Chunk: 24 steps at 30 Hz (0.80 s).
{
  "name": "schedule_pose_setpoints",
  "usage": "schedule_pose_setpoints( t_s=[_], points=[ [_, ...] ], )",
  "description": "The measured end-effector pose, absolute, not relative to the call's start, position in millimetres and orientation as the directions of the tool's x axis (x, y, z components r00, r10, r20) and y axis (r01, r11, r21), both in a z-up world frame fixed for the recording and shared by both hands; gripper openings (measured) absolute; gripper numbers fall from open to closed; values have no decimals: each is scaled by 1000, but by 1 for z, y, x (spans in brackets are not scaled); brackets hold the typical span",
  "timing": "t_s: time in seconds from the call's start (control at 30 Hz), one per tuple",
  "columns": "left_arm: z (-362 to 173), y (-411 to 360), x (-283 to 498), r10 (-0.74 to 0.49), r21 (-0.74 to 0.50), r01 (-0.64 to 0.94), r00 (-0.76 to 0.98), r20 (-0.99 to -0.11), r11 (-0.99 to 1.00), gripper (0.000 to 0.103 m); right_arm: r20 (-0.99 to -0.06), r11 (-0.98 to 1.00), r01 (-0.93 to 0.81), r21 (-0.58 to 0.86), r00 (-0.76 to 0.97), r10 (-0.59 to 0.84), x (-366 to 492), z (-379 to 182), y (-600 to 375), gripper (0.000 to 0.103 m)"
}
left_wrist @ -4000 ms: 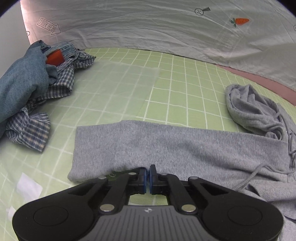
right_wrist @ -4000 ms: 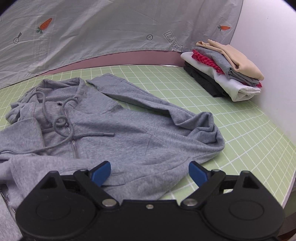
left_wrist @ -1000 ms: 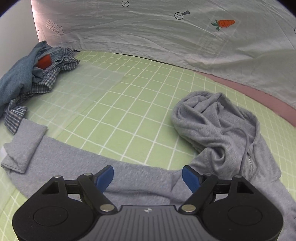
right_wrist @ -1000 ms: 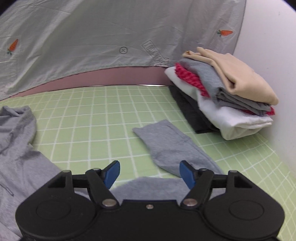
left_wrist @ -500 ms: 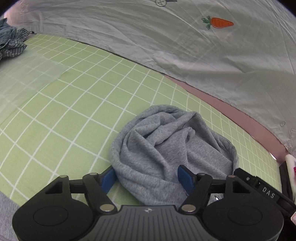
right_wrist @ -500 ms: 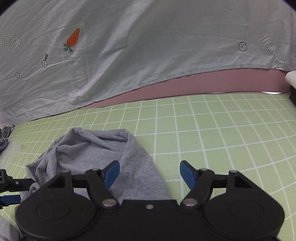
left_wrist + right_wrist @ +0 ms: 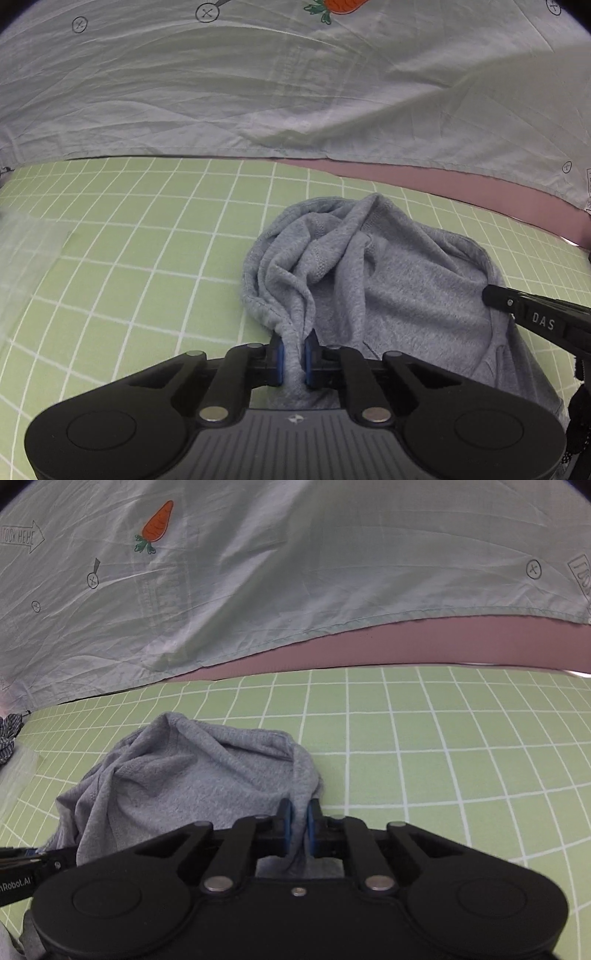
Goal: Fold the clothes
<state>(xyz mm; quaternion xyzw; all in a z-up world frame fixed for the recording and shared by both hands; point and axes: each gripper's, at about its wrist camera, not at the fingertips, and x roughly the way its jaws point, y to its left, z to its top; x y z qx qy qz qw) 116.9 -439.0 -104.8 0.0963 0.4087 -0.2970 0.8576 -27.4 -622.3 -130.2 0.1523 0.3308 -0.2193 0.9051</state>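
Pinching grey hood (image 7: 402, 295), hoodie body unseen

Soft, even light, faint shadows — sharp centre, fisheye-bent edges, dark corners.

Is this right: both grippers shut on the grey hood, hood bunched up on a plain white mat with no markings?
Not quite. Both the left gripper and the right gripper have just closed on the bunched grey hood, but the mat is light green with a white grid, not plain white. Both wrist views show it.
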Motion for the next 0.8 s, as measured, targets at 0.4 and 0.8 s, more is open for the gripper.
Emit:
schedule_pose_setpoints(
  t_s=[0.4,0.8],
  points=[
    [-54,-526,177,-467,26,656,563,-682,754,40,-550,803,592,73,695,-463,24,-72,-698,10],
    [-67,-369,103,-333,-82,433,545,-769,898,70,-621,764,645,11,603,-501,-53,-82,-637,53]
  ],
)
